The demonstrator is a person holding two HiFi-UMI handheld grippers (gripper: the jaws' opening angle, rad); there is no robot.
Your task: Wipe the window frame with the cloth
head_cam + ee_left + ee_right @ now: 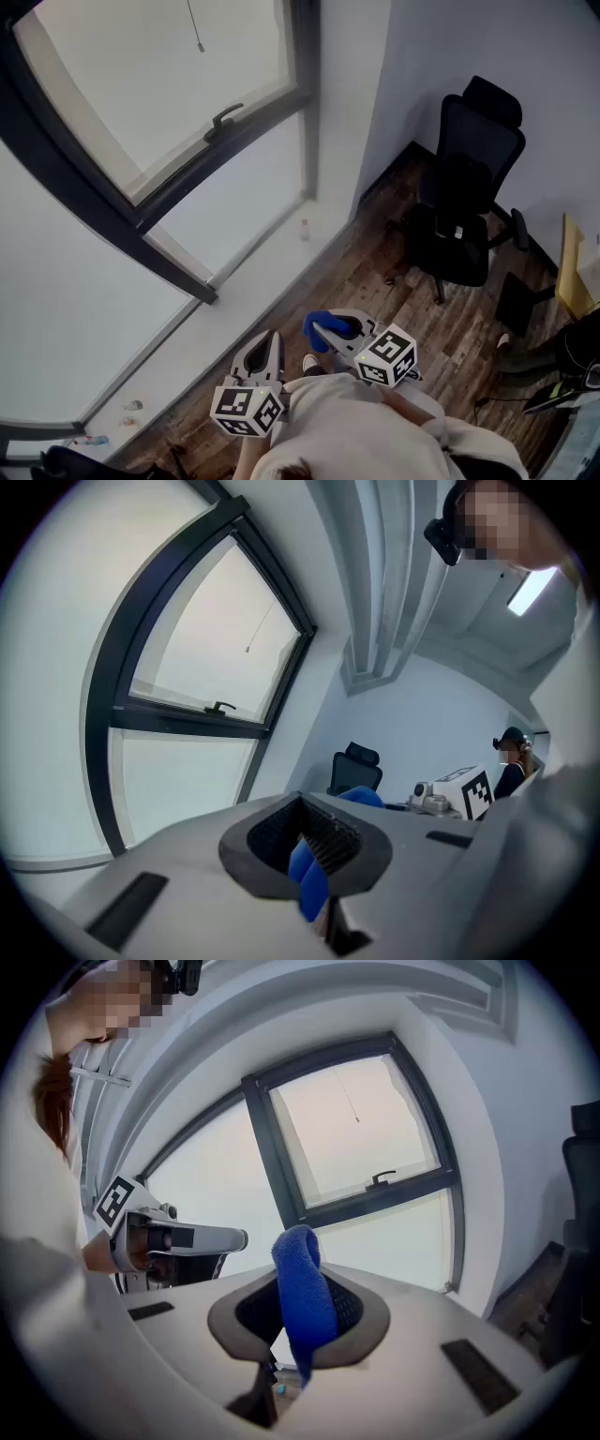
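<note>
The window's dark frame with its handle runs across the upper left of the head view, well ahead of both grippers. It also shows in the left gripper view and the right gripper view. My right gripper is shut on a blue cloth, which stands up folded between its jaws. Beside it, my left gripper is held low with its jaws together. A small blue bit shows in their slit; I cannot tell what it is.
A white sill runs under the window, with a small bottle and bits on it. A black office chair stands on the wood floor at right. Another person is at the right edge.
</note>
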